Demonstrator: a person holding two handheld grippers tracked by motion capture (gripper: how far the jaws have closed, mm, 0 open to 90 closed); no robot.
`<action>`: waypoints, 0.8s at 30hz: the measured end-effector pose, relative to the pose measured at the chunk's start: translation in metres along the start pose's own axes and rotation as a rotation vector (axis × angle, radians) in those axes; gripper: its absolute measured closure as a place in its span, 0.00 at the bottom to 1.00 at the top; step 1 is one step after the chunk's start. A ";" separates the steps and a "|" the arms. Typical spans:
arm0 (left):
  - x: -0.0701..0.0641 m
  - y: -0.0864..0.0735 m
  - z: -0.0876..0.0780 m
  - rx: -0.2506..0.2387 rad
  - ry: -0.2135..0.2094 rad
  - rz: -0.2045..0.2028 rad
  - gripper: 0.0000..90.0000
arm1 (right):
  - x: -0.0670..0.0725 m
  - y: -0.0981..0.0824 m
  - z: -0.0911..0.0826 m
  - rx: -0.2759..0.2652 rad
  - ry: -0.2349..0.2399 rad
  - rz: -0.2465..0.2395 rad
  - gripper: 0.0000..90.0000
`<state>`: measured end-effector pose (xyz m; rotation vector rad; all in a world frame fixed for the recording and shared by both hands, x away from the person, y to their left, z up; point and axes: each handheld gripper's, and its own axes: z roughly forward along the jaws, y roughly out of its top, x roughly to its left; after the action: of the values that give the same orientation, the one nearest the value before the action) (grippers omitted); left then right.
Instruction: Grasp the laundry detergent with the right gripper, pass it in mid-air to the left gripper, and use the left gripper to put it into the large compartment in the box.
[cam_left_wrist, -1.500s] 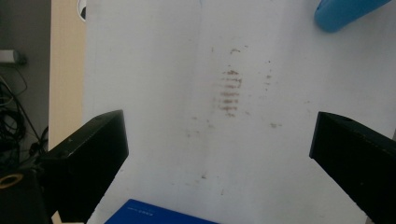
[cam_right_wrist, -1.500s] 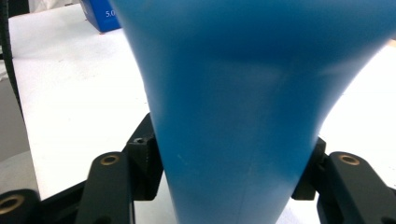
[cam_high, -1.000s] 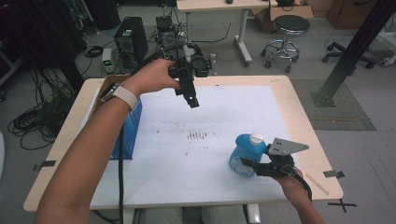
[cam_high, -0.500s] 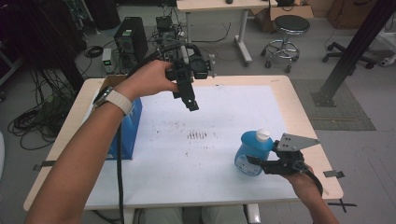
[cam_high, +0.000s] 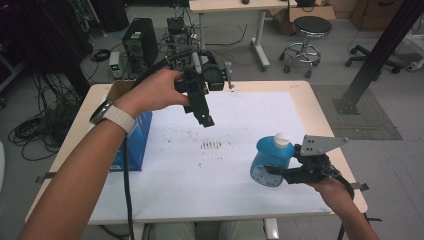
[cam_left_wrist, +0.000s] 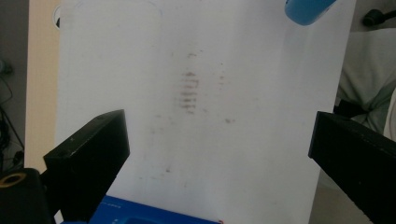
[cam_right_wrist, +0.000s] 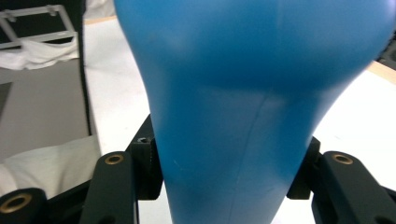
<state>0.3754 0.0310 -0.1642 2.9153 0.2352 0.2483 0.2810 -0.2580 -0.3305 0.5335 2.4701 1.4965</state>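
— Blue bottle (cam_high: 269, 162), white cap: location?
— Right of the smudge marks (cam_high: 210, 145) on the white tabletop (cam_high: 250, 115), clamped in the right tongs (cam_high: 274, 172).
— Left tongs (cam_high: 205, 118)?
— Spread wide, grasping nothing, raised beyond the marks; blue box (cam_high: 135, 145) to their left.

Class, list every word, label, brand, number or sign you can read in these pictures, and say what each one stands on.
None can be read.
Blue bottle: a round label low on its side, print too small and blurred.
Blue box: pale marks on its face in the left gripper view, too blurred and cut off to read.
White sheet: dark smudges, not writing.
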 end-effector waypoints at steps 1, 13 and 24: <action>-0.003 -0.001 -0.001 0.002 -0.008 0.002 0.06 | 0.000 0.002 0.001 0.000 0.011 -0.002 0.50; -0.012 -0.011 -0.005 -0.023 -0.031 -0.007 0.06 | -0.005 0.031 0.018 0.022 0.118 -0.046 0.50; -0.020 -0.019 -0.018 -0.071 -0.063 -0.014 0.06 | -0.008 0.051 0.043 0.031 0.215 -0.094 0.50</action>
<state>0.3497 0.0489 -0.1537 2.8443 0.2323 0.1595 0.3133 -0.2049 -0.3048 0.2693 2.6409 1.5539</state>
